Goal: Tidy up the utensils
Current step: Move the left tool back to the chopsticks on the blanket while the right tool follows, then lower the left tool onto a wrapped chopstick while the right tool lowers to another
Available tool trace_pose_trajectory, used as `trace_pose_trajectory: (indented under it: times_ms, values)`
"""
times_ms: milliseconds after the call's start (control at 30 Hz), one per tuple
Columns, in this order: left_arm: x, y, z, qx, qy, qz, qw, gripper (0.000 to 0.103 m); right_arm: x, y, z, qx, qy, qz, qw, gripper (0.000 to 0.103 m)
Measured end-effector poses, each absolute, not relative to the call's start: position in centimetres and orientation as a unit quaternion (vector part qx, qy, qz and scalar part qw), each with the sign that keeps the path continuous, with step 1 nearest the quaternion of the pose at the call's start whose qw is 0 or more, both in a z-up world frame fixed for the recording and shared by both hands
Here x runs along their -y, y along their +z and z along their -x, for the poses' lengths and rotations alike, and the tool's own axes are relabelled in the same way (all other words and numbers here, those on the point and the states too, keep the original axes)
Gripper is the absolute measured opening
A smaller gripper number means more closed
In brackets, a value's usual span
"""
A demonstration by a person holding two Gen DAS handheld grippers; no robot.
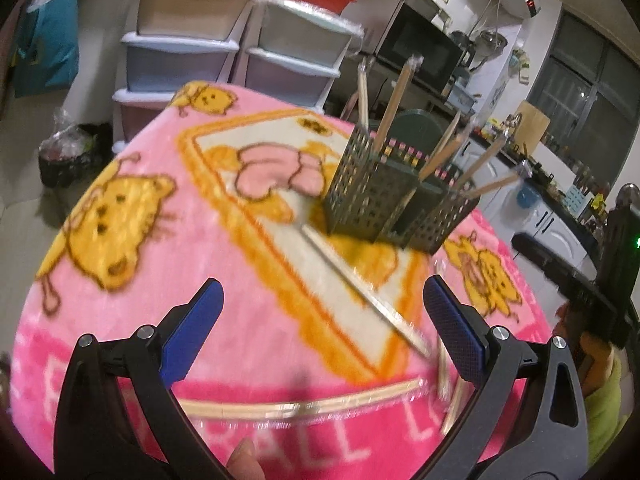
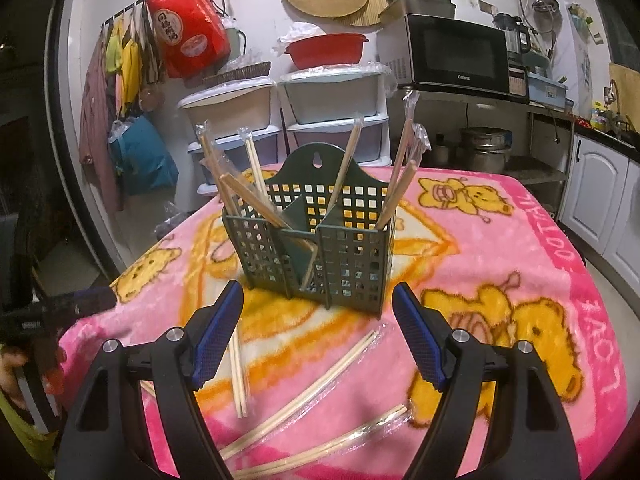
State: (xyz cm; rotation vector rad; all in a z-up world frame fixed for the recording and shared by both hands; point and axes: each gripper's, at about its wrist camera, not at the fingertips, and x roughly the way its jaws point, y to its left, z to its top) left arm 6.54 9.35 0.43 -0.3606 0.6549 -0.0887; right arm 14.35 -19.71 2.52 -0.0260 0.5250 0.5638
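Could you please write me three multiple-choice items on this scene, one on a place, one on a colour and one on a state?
1. Where do the loose wrapped chopsticks lie?
A. On the pink blanket in front of the holder
B. On the microwave
C. In a drawer

2. What colour is the utensil holder?
A. Red
B. Dark green
C. White

3. How is the right gripper?
A. Shut on a chopstick
B. Open, holding nothing
C. Shut on the holder

Answers: 1 A, they rest flat on the pink blanket nearer the camera than the holder. 2 B, its perforated walls are dark green. 3 B, its blue pads stand wide apart with nothing between them.
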Motion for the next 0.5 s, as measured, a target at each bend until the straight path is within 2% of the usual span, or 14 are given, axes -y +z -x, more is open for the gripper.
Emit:
trace_pose_trajectory:
  times_ms: [500]
  values:
    - [-10.4,-3.1,-3.2,-0.361,0.003,0.186,0.914,0.092,19.2,0.5,-14.6,-0.288,0.275,0.019,0.917,0.074]
